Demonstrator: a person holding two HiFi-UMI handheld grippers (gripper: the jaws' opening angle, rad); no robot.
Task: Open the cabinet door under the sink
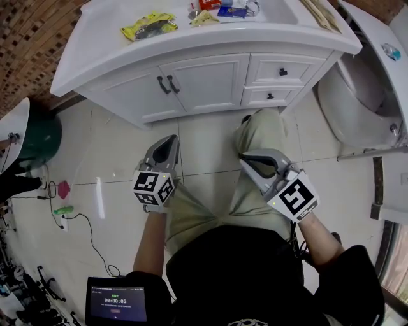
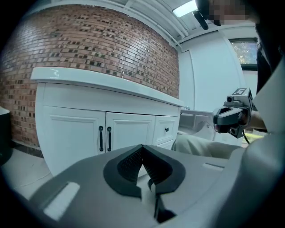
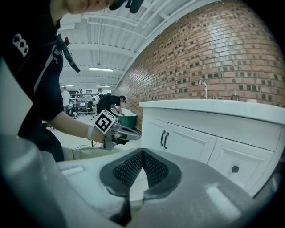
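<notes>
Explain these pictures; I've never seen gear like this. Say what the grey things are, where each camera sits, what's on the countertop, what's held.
No robot: a person holds a grey two-jaw gripper in each hand. The head view looks down from the person's head at the left gripper and right gripper; the marked cubes are part of them. The other two pictures come from cameras riding on each gripper, looking along its jaws. Both pairs of jaws are together, holding nothing. Ahead stands a white cabinet, its two doors closed. On the countertop lie a yellow packet and small items I cannot identify.
</notes>
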